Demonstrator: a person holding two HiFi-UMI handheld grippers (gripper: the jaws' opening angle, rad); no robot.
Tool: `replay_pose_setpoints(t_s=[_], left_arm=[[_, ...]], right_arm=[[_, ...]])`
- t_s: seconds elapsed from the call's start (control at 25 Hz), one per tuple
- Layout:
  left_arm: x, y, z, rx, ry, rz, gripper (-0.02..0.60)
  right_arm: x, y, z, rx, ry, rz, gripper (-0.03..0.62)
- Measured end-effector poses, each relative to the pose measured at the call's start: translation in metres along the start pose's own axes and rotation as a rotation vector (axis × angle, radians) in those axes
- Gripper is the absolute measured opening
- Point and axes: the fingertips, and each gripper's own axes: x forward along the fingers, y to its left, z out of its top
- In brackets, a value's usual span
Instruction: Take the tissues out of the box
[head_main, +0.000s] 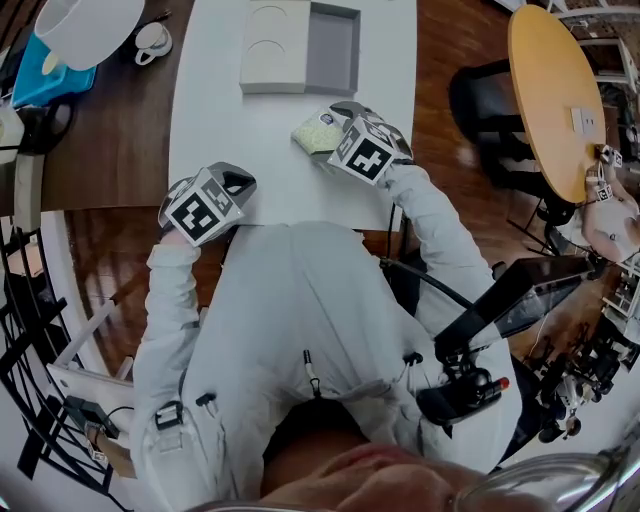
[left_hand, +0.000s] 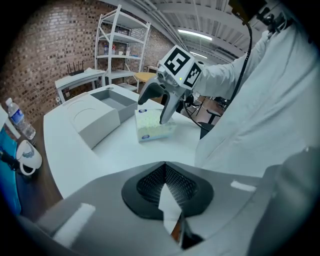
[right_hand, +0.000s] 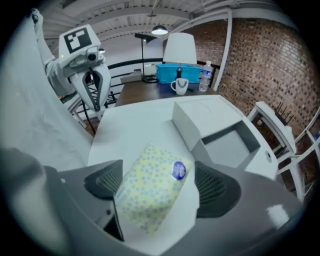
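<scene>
A yellow-dotted tissue pack lies on the white table, in front of the open grey box. My right gripper stands over the pack with its jaws wide apart. The pack sits between the pads, and bare table shows between it and the right pad. My left gripper hovers near the table's front edge, to the left of the pack, with its jaws shut on nothing.
A white mug, a blue bin and a white lamp shade stand on the brown table at the back left. A water bottle is there too. A round wooden table is at the right.
</scene>
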Motion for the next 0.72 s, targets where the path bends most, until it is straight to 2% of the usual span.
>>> replay_pose_setpoints(t_s=[0.2,0.32,0.4,0.48,0.52,0.6,0.64,0.72], left_arm=[[-0.004,0.007,-0.005,0.000,-0.001,0.011,0.014],[-0.004,0.009,-0.006,-0.008,0.005,0.012,0.014],[-0.001,0.008,-0.001,-0.003,-0.003,0.004,0.014],[0.003,0.004,0.007,0.002,-0.012,-0.015,0.014],[0.004,0.001,0.011,0.005,-0.019,-0.026,0.014],[0.004,-0.001,0.015,0.015,-0.026,-0.036,0.014],[0.003,-0.001,0.016,0.019,-0.026,-0.034,0.014],[0.003,-0.002,0.016,0.022,-0.024,-0.030,0.014]], right_arm=[[-0.046,-0.010,0.030,0.038,-0.156,-0.023,0.457],[-0.086,0.008,0.039,0.008,-0.193,0.055,0.444],[-0.105,0.027,0.038,-0.013,-0.200,0.107,0.356],[-0.113,0.040,0.028,-0.028,-0.182,0.114,0.282],[-0.114,0.045,0.023,-0.030,-0.171,0.108,0.225],[-0.112,0.052,0.018,-0.017,-0.179,0.100,0.042],[-0.110,0.055,0.018,0.000,-0.197,0.103,0.003],[-0.108,0.061,0.019,0.034,-0.235,0.116,0.003]])
